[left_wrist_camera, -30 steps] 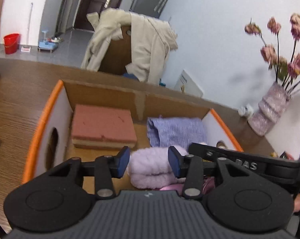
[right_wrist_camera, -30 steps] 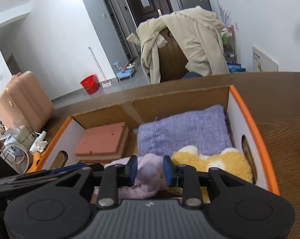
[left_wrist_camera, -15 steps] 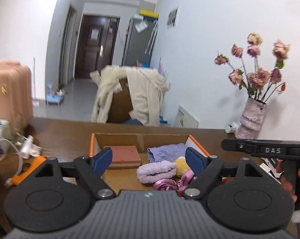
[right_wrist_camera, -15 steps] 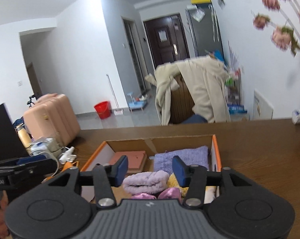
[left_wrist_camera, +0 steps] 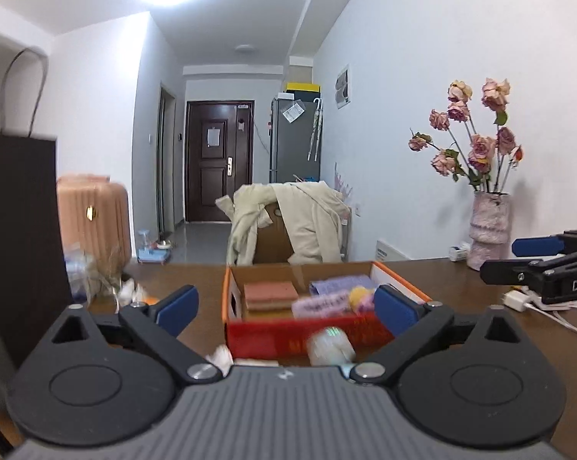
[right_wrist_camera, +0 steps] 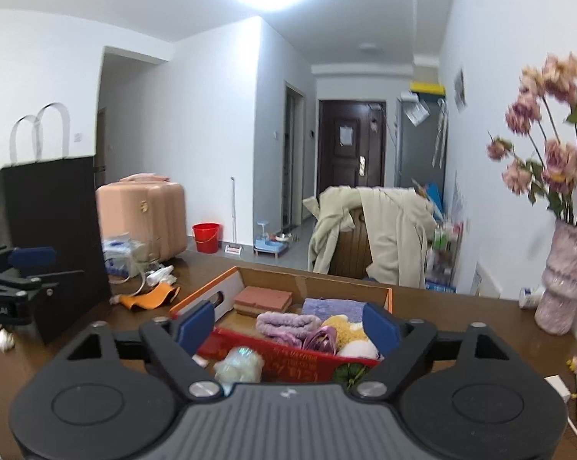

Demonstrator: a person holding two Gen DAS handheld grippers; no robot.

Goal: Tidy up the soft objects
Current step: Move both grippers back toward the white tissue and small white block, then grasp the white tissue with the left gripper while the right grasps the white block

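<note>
While both the left gripper (left_wrist_camera: 286,303) and right gripper (right_wrist_camera: 286,320) have just spread wide and empty, the cardboard box (right_wrist_camera: 380,293) holds a fluffy lilac towel (right_wrist_camera: 284,324) and spongy brick-coloured block (right_wrist_camera: 263,299).

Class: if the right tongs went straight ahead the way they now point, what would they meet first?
Probably the pale fluffy ball before the box's red front; depth is unclear. The right tongs have just been opening, empty.
</note>
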